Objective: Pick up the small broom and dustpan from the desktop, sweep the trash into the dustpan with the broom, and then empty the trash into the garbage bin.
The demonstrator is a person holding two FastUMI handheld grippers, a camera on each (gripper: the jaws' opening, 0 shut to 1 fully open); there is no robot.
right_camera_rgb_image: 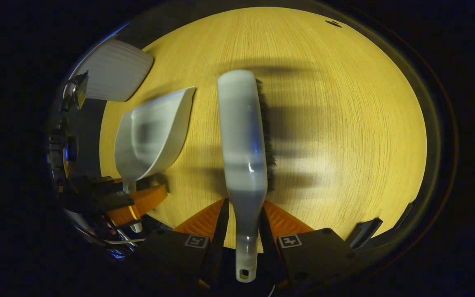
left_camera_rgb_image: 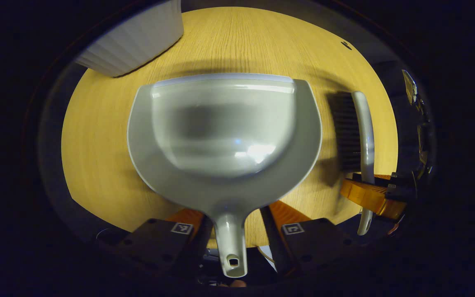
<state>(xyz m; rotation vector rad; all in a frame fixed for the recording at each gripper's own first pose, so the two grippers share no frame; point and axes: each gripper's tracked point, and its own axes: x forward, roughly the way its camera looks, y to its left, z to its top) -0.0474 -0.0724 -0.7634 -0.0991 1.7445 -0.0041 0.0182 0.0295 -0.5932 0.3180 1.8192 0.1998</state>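
A: How did the left gripper (left_camera_rgb_image: 232,218) stand?

B: In the left gripper view its two fingers were drawn in on the handle of the dustpan (left_camera_rgb_image: 225,132), one on each side, both pressing on the stem. The handle ran back between them, its hanging hole showing at the bottom.

A: And the pan itself?

B: It reached forward from the fingers over the wooden desktop (left_camera_rgb_image: 97,136), open mouth facing away, and it looked empty inside. A shadow lay beneath it on the wood; whether the front lip touched the surface, I could not tell.

A: The right gripper (right_camera_rgb_image: 241,218)?

B: In the right gripper view it was pinching the small broom (right_camera_rgb_image: 243,144) by its handle, a finger pressed on each side. The pale back of the broom pointed away, with dark bristles showing along its right edge.

A: Where were the two tools relative to each other?

B: Side by side and apart. From the right gripper view the dustpan sat to the left of the broom, tilted; from the left gripper view the broom stood just right of the pan.

A: Anything farther out?

B: A white ribbed garbage bin (left_camera_rgb_image: 134,37) at the far left of the desktop, beyond the dustpan.
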